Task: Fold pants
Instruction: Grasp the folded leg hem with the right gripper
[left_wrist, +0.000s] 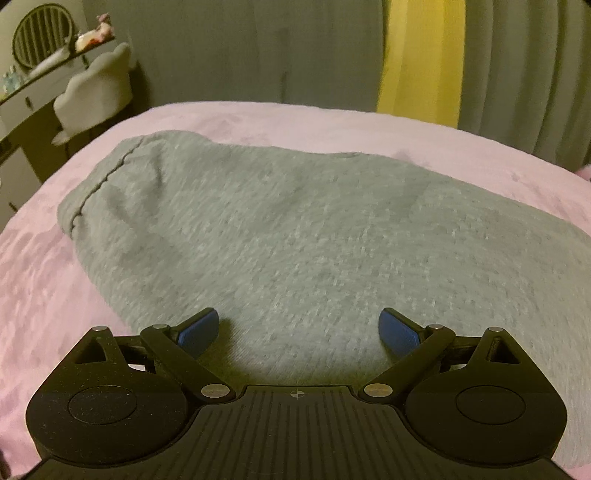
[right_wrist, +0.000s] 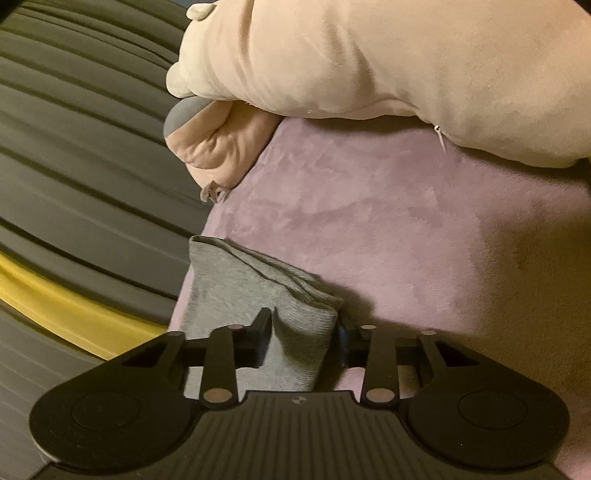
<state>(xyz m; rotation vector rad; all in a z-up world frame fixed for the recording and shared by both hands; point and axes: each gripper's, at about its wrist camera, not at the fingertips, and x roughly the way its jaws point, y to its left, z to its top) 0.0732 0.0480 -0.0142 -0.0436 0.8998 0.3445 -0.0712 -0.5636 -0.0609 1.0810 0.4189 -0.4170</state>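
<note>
Grey pants (left_wrist: 280, 229) lie spread across the pink bed cover (left_wrist: 44, 280) in the left wrist view, with a stitched hem at the far left. My left gripper (left_wrist: 299, 328) is open, its blue pads (left_wrist: 197, 328) apart just above the near part of the cloth, holding nothing. In the right wrist view, my right gripper (right_wrist: 303, 332) is shut on a bunched edge of the grey pants (right_wrist: 236, 291), which folds up between the fingers above the pink cover (right_wrist: 388, 229).
A beige pillow (right_wrist: 388, 59) lies at the head of the bed. Grey curtains (right_wrist: 74, 147) with a yellow strip (left_wrist: 417, 59) hang beyond the bed edge. A desk with a white chair (left_wrist: 96, 88) stands at the far left.
</note>
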